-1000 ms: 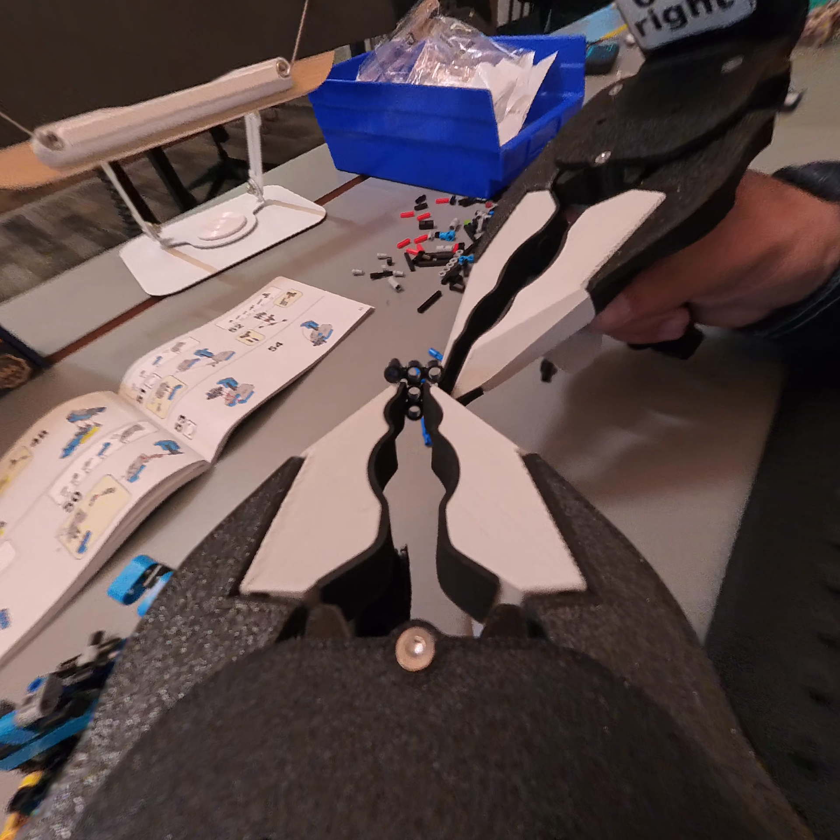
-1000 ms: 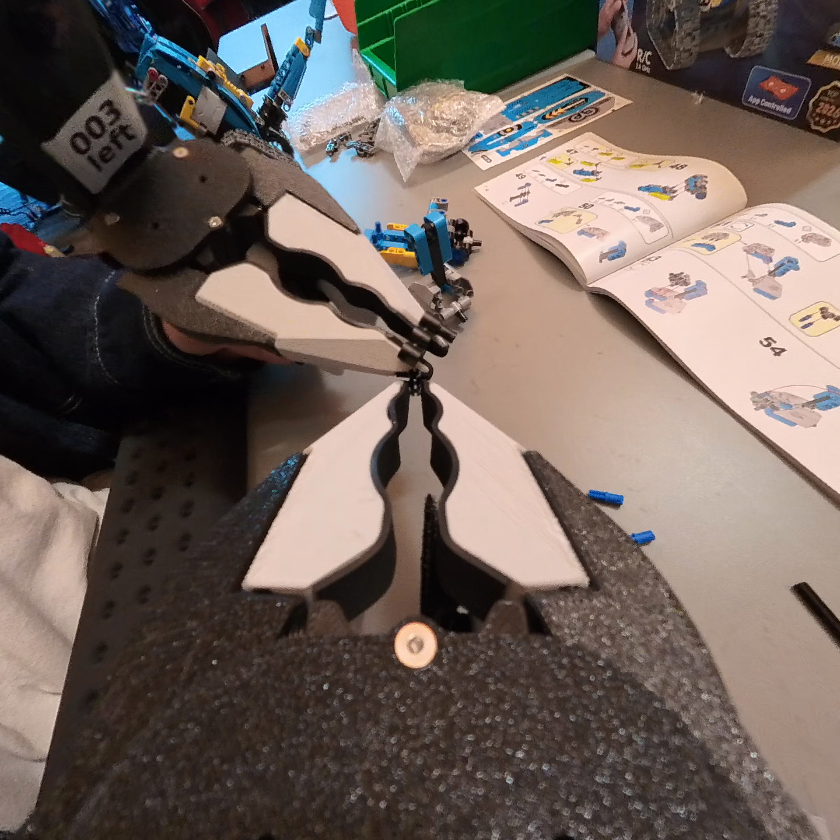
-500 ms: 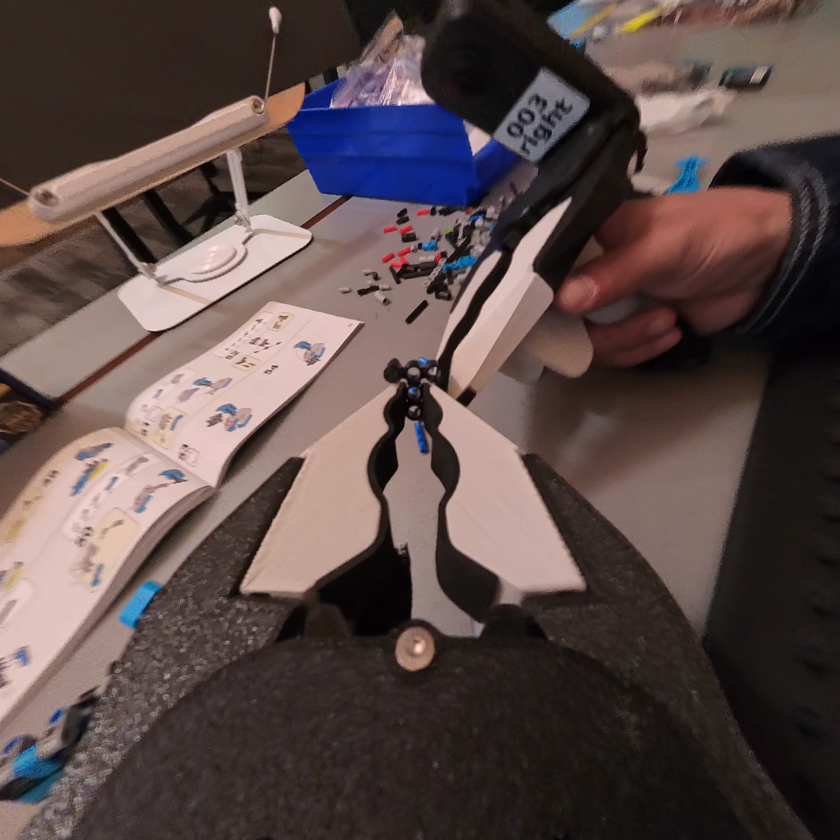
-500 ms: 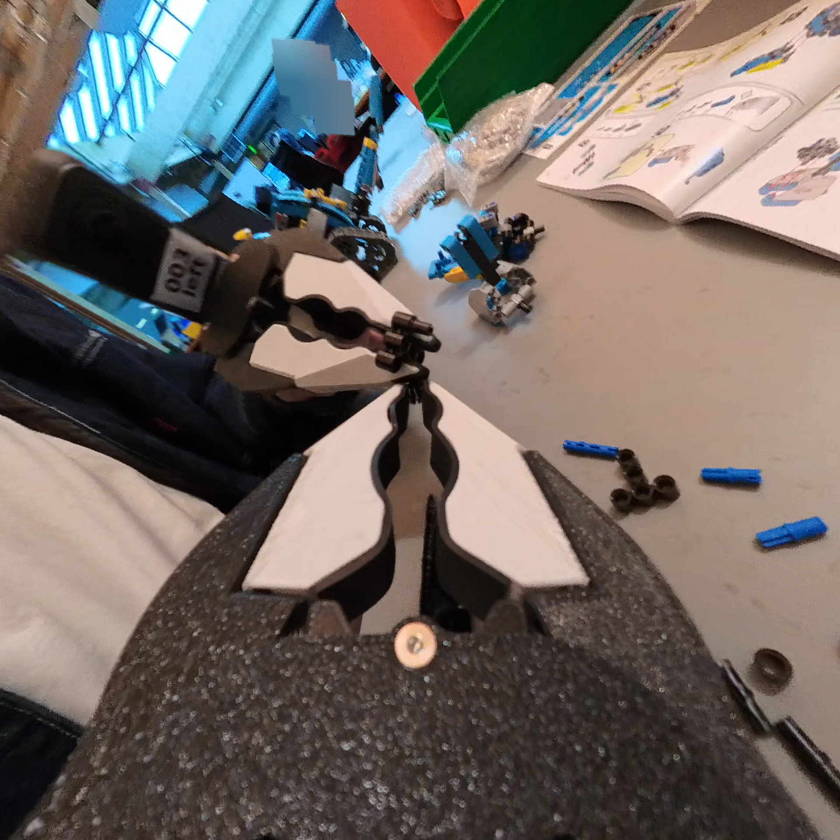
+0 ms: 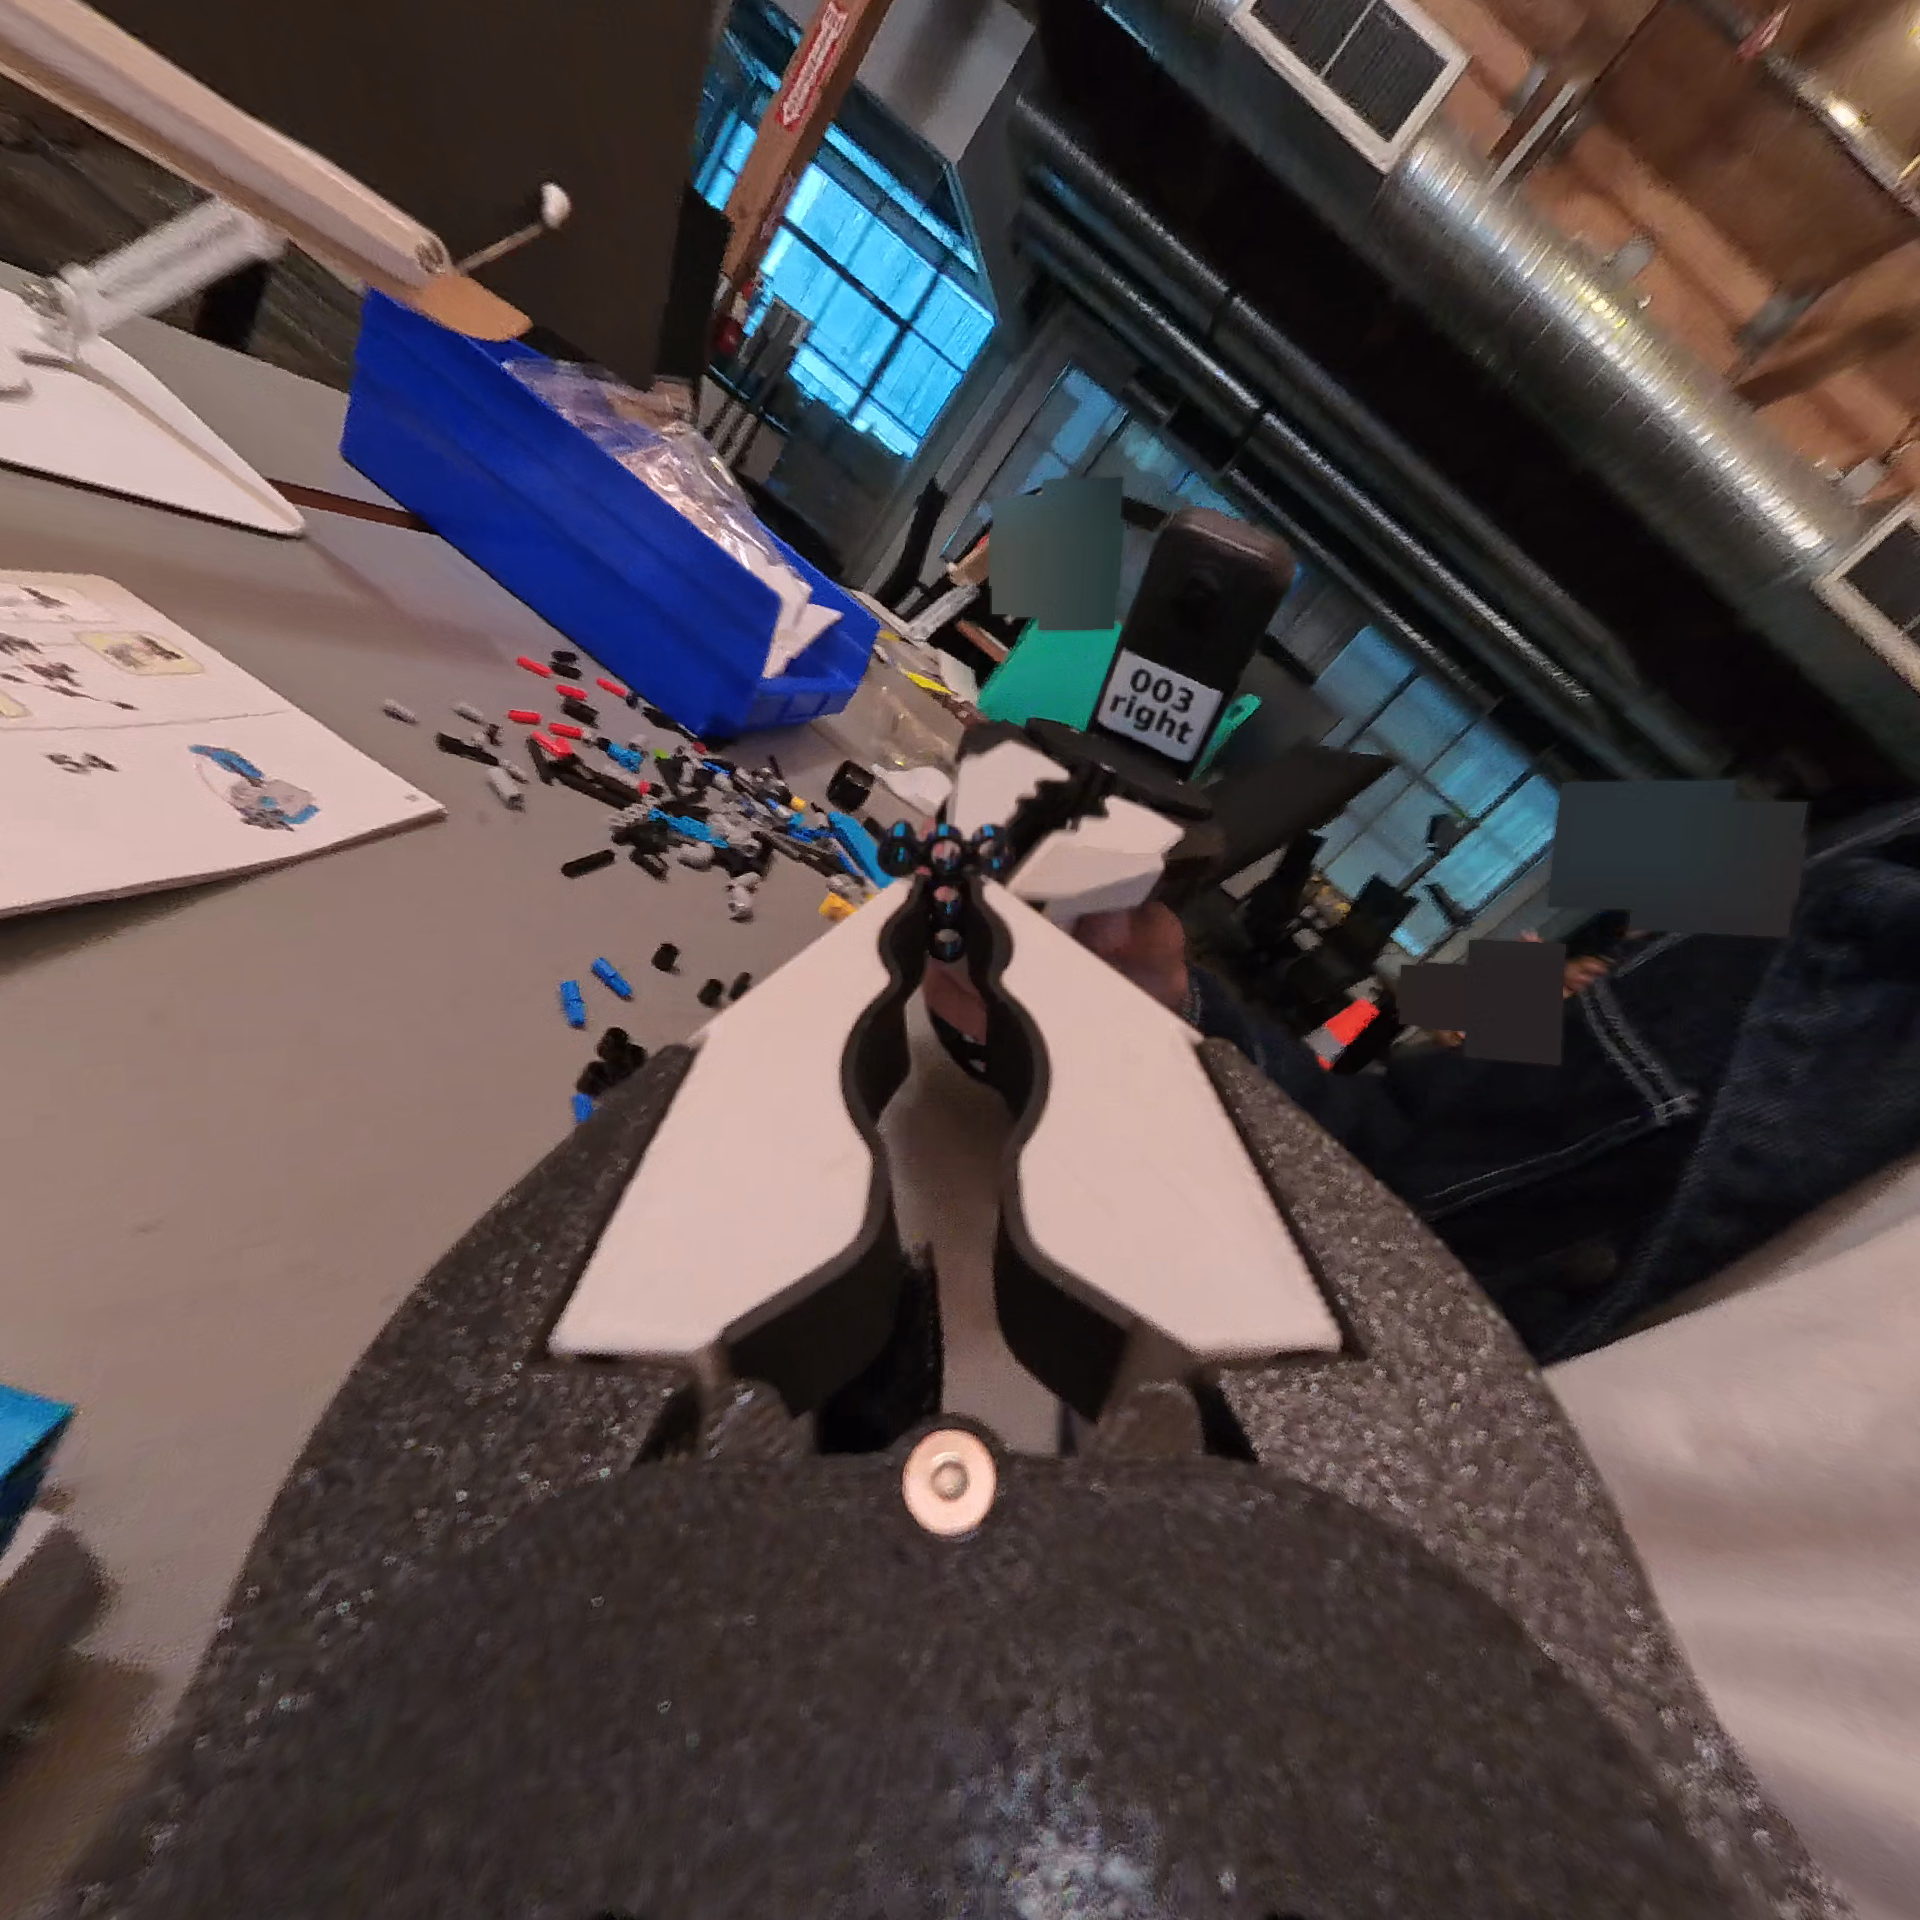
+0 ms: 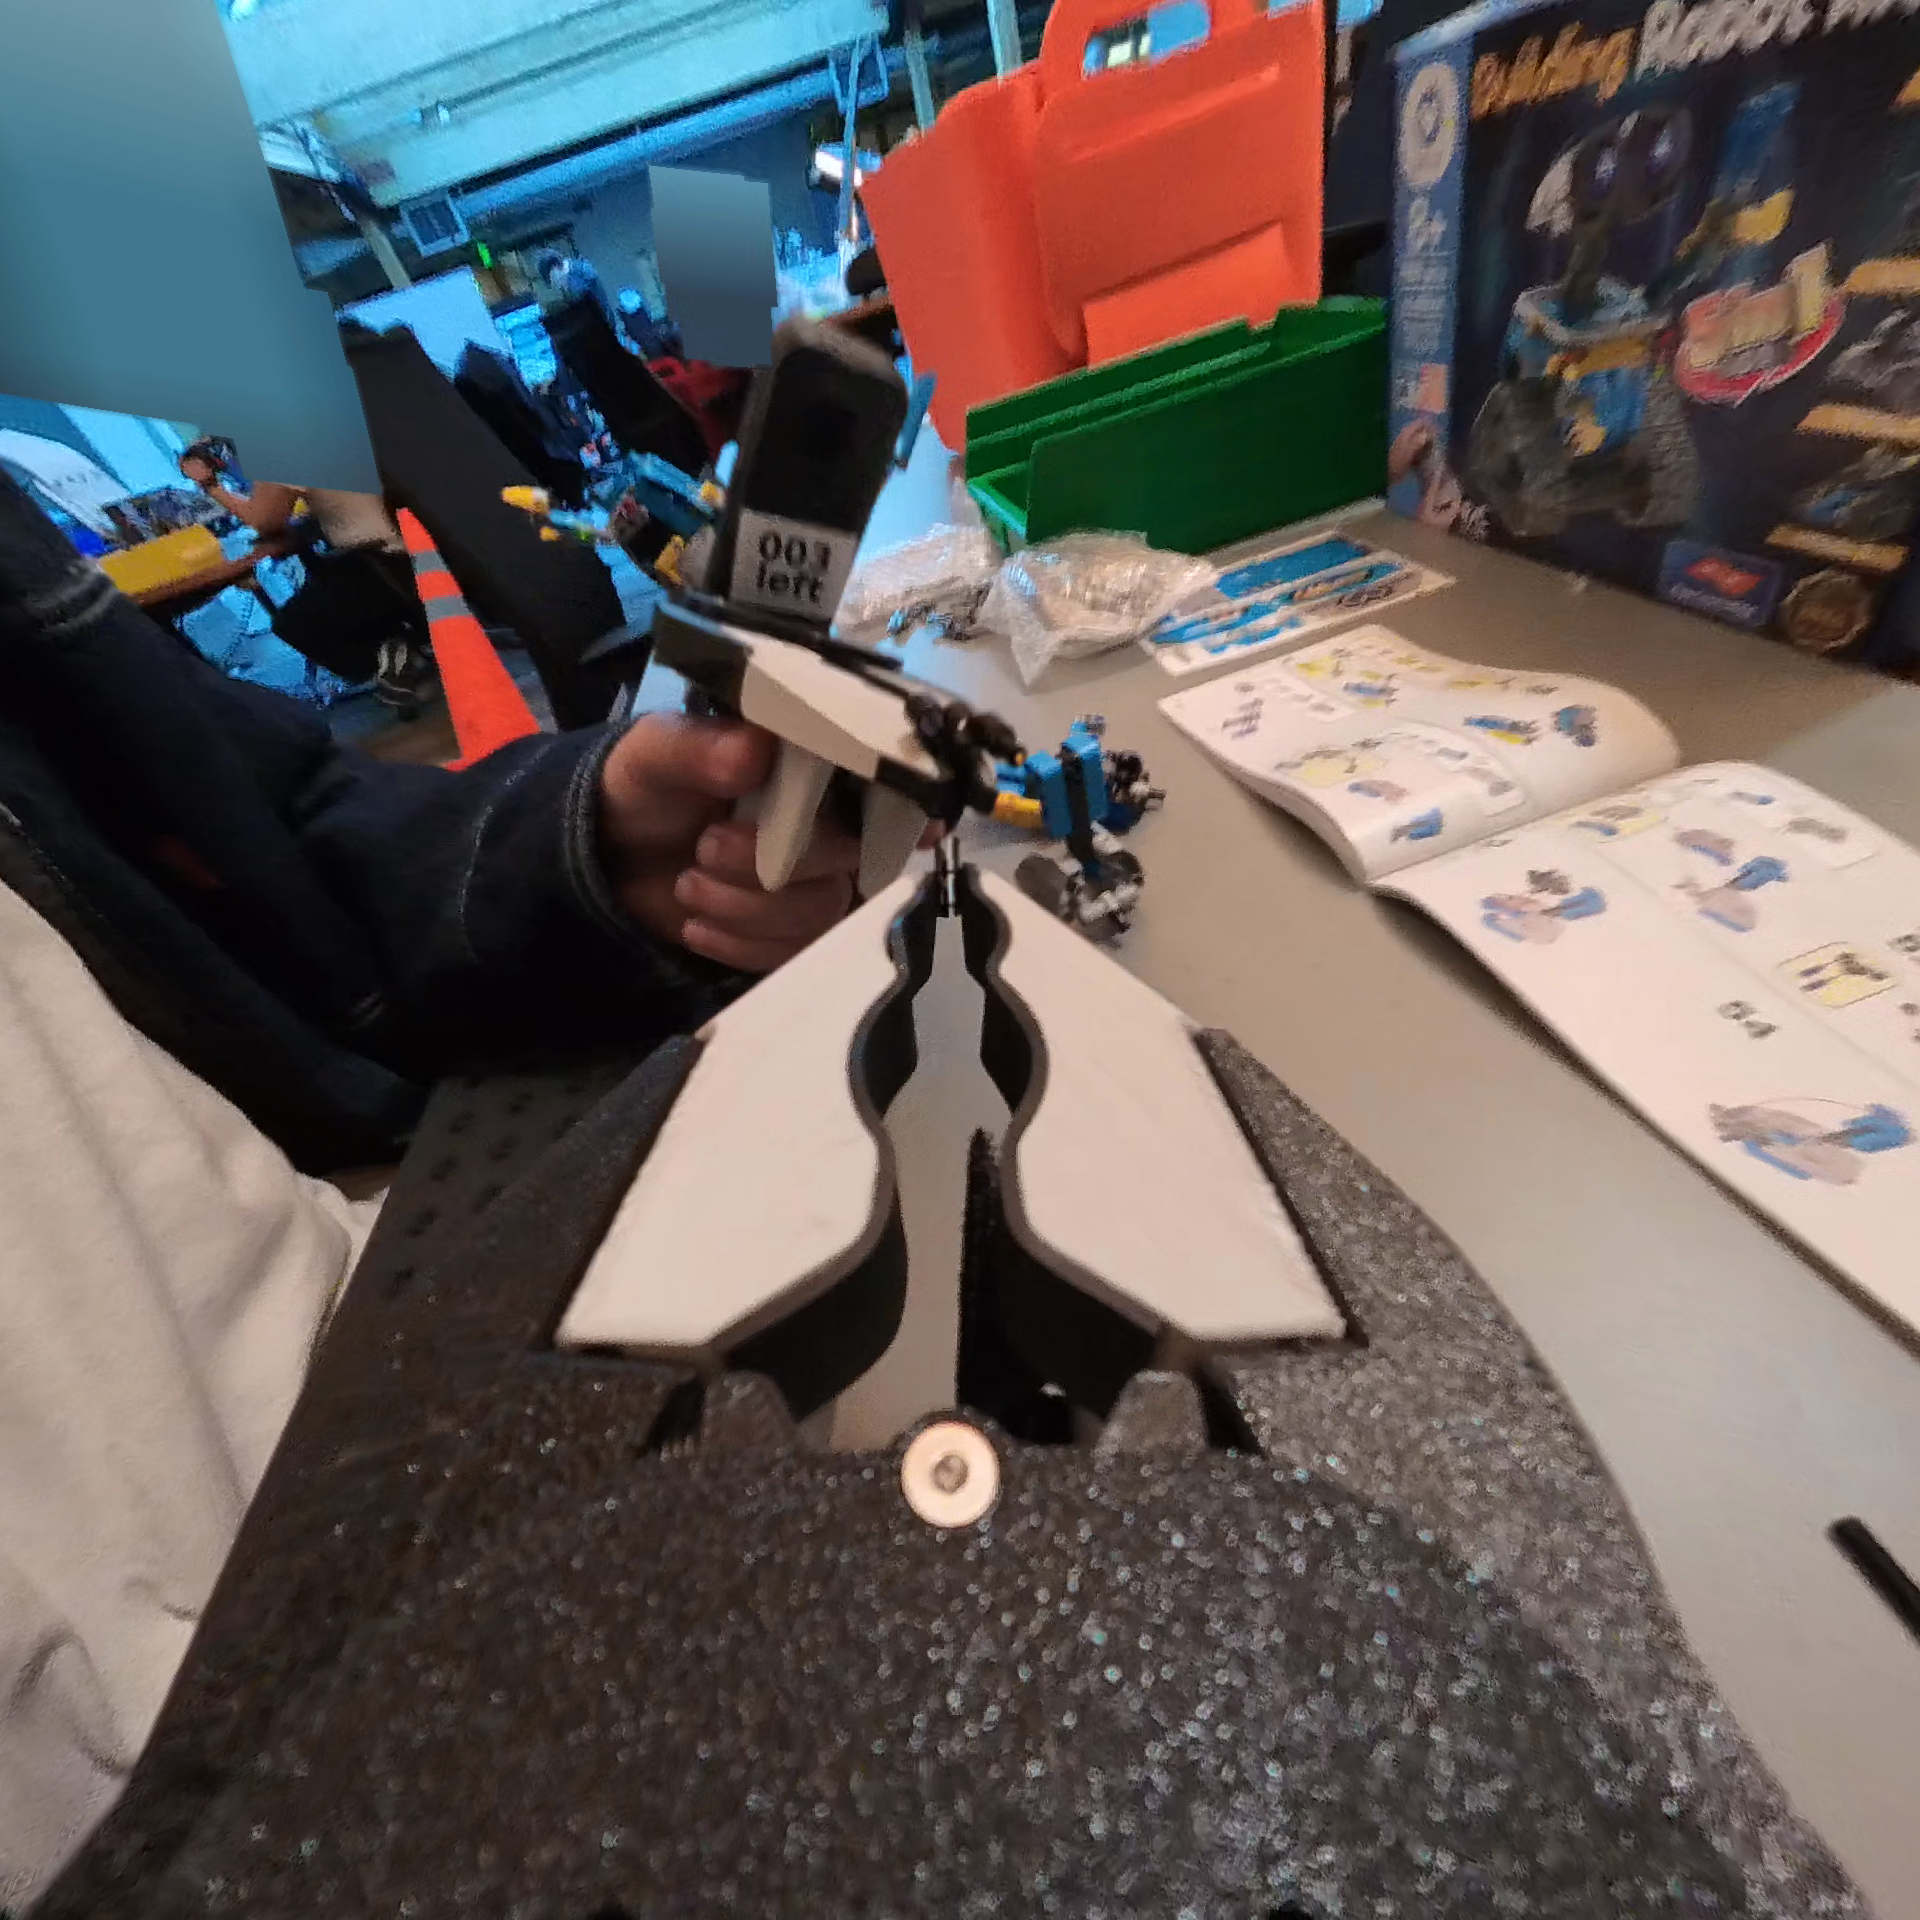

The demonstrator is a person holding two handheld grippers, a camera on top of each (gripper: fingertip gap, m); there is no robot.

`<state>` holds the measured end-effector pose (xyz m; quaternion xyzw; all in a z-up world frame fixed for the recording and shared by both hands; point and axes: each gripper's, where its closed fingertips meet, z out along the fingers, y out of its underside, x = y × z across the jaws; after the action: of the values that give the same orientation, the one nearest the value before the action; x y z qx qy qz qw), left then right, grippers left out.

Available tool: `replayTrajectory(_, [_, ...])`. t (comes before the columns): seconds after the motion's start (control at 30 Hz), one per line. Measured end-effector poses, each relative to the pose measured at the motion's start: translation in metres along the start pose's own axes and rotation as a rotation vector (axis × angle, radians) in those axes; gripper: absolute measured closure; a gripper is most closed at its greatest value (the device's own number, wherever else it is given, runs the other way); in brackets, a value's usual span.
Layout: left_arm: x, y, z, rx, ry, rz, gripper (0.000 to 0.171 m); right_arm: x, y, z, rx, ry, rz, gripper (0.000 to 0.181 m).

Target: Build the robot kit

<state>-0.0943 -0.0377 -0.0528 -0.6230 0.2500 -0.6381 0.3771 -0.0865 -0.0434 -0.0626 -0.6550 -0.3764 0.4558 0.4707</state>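
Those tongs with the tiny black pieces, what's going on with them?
A person holds tongs in each hand above a grey table. The left tongs are shut on a small black T-shaped connector. The right tongs pinch a thin black pin just under it. Loose building pieces and an open instruction booklet lie on the table.

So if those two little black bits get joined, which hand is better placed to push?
Right, probably. The right gripper pinches a thin black pin pointing up at the black holed piece, which the left gripper clamps just above it. Whether they touch, I cannot tell.
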Motion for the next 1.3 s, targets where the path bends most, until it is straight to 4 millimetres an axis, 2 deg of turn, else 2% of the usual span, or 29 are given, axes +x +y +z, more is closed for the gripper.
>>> replayTrajectory(0.07, [0.006,0.004,0.002,-0.012,0.062,-0.061,0.166,-0.008,-0.019,-0.009,0.106,-0.035,-0.024,0.178])
replayTrajectory(0.13, [0.014,0.006,0.005,-0.019,0.116,-0.094,0.166,-0.014,-0.024,-0.008,0.120,-0.042,-0.062,0.178])
replayTrajectory(0.27, [0.021,0.013,0.007,-0.056,0.153,-0.093,0.166,-0.020,-0.014,-0.002,0.053,-0.073,-0.067,0.178])
replayTrajectory(0.37, [0.018,0.018,0.008,-0.093,0.121,-0.054,0.166,-0.019,-0.005,-0.002,-0.025,-0.054,-0.117,0.178])
replayTrajectory(0.47, [0.011,0.028,0.010,-0.158,0.055,0.015,0.166,-0.019,0.005,-0.003,-0.153,-0.006,-0.245,0.178])
replayTrajectory(0.7, [0.006,0.042,0.013,-0.241,0.027,0.030,0.166,-0.010,0.019,-0.008,-0.359,0.120,-0.481,0.177])
replayTrajectory(1.0, [0.008,0.045,0.013,-0.242,0.076,-0.068,0.166,-0.014,0.018,-0.008,-0.357,0.127,-0.571,0.178])
replayTrajectory(1.1, [0.016,0.043,0.012,-0.230,0.137,-0.121,0.166,-0.019,0.013,-0.008,-0.315,0.105,-0.561,0.178])
replayTrajectory(1.3, [0.013,0.051,0.013,-0.274,0.103,-0.075,0.166,-0.020,0.020,-0.010,-0.394,0.117,-0.579,0.178])
